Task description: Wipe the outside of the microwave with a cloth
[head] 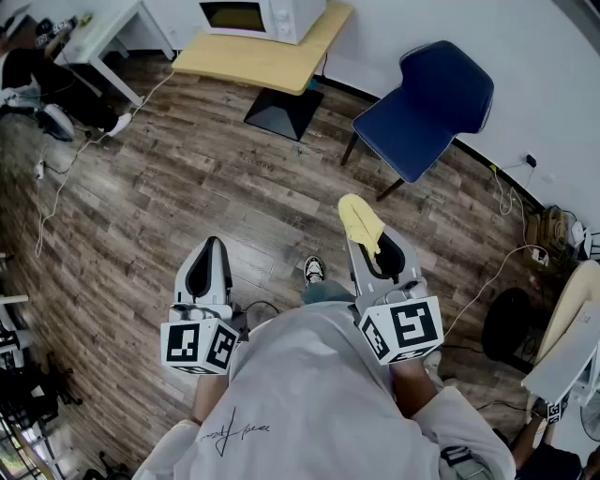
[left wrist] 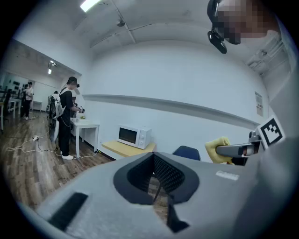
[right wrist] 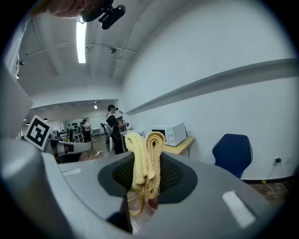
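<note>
The white microwave [head: 262, 17] stands on a light wooden table [head: 272, 61] by the far wall, well away from both grippers. My right gripper [head: 364, 236] is shut on a folded yellow cloth [head: 360, 220], which sticks up out of its jaws. In the right gripper view the cloth [right wrist: 145, 158] fills the jaw gap of the right gripper [right wrist: 145, 186], and the microwave [right wrist: 170, 134] shows small behind it. My left gripper [head: 210, 247] is held level beside it, shut with nothing in it. In the left gripper view the microwave [left wrist: 134, 136] lies ahead beyond the left gripper [left wrist: 156, 179].
A blue chair [head: 436, 103] stands right of the table. A white desk [head: 103, 28] with a person [left wrist: 67, 116] at it is on the left. Cables [head: 66, 178] trail over the wooden floor at the left and more cables [head: 511, 202] lie at the right wall.
</note>
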Demonstrator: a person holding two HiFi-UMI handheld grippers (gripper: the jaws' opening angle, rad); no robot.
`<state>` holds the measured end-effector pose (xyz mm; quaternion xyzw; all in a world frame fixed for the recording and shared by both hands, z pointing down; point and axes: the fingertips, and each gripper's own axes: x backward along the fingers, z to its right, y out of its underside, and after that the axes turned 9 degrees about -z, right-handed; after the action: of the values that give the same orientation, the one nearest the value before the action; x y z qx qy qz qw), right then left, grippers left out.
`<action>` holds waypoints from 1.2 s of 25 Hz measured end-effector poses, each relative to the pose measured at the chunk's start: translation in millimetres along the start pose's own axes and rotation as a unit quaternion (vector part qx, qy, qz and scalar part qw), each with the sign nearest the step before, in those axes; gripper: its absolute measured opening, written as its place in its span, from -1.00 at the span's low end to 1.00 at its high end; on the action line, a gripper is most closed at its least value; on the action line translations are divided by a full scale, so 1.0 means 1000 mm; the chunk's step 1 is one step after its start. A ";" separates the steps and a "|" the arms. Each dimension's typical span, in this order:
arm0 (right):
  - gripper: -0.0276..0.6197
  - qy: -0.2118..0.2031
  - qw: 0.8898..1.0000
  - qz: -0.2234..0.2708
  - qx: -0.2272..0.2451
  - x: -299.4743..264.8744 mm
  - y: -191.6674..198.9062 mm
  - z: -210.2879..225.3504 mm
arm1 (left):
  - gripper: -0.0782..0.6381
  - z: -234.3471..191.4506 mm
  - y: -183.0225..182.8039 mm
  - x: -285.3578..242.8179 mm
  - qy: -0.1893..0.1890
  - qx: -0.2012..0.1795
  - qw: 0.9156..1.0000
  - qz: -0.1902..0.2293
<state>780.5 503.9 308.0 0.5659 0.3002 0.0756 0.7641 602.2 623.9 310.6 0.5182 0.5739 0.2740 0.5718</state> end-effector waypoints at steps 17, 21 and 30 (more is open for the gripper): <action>-0.56 -0.023 1.000 -0.020 -0.001 -0.043 0.000 0.052 | -0.79 0.009 -0.010 -0.045 -0.031 0.005 0.999 -0.005; -0.58 -0.035 0.999 -0.034 0.011 -0.066 -0.002 0.048 | -0.79 -0.005 -0.013 -0.052 -0.044 0.016 0.999 0.003; -0.59 -0.041 0.998 -0.031 0.047 -0.136 -0.039 0.027 | -0.79 -0.063 -0.024 -0.093 -0.037 0.037 0.999 0.001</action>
<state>676.1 406.5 328.3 0.5943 0.2894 0.0149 0.7503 518.4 549.7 335.9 0.5495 0.5616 0.2332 0.5730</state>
